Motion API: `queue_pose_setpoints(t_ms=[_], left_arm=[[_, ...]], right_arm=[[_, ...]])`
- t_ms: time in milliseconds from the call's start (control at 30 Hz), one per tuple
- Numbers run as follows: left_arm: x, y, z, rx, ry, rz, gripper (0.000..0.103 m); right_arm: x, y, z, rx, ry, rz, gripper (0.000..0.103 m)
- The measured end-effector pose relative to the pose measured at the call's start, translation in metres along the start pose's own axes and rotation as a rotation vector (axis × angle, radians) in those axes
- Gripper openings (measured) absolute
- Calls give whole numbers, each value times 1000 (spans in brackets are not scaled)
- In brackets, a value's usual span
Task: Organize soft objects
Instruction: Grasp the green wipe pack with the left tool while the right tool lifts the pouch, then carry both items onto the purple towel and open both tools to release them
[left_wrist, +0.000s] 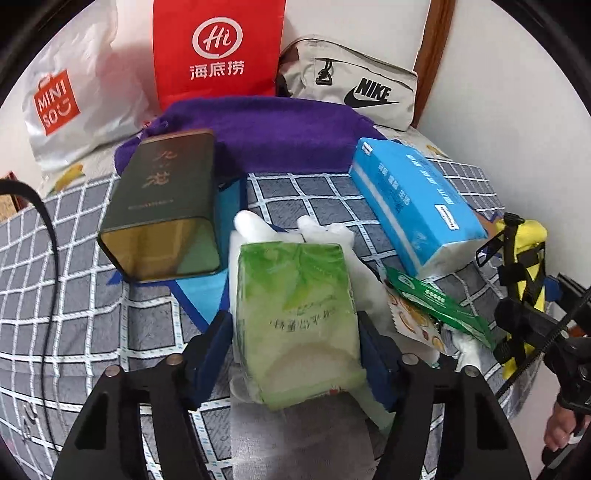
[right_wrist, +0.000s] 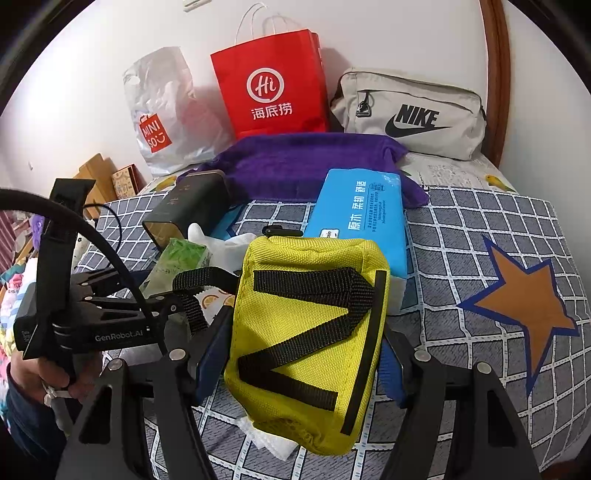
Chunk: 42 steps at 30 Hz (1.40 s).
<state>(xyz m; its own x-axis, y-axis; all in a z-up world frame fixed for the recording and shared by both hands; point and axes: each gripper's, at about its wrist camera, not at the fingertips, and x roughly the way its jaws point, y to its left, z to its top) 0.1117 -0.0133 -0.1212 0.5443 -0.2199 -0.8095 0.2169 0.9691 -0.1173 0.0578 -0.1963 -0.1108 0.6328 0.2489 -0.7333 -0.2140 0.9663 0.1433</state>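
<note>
The left tool (left_wrist: 295, 354) pinches a green tissue pack (left_wrist: 299, 321) just above the checked bed (left_wrist: 74, 295); the right tool (right_wrist: 306, 365) clamps a yellow pouch (right_wrist: 306, 343). Beyond lie a blue tissue pack (right_wrist: 364, 218) and purple towel (right_wrist: 306, 162).

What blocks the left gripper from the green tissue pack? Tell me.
Nothing visible. The green tissue pack already sits between the left gripper's fingers, which press its sides. The dark tin and blue tissue pack lie beyond it.

Left tool (left_wrist: 295, 339) jaws pressed against a held pack, right tool (right_wrist: 306, 354) jaws clamped likewise, both angled downward
</note>
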Motion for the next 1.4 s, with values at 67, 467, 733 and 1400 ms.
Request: queue_pose_setpoints(t_ms=[67,467,733,1400], left_arm=[[-3,6,1,-18,0,-1,51],[-44,33,10,-61,-48,-7,49],[-60,51,26,-104,-76,14,49],[-52,114,74,-222,-93,81,49]], right_arm=[[-1,0,0,-1,-1,-1,70],[-18,-2,10,8,-27,38,70],[-26,3,32,-3,-43,100,70],[12,-11,126,-6,-57,123,70]])
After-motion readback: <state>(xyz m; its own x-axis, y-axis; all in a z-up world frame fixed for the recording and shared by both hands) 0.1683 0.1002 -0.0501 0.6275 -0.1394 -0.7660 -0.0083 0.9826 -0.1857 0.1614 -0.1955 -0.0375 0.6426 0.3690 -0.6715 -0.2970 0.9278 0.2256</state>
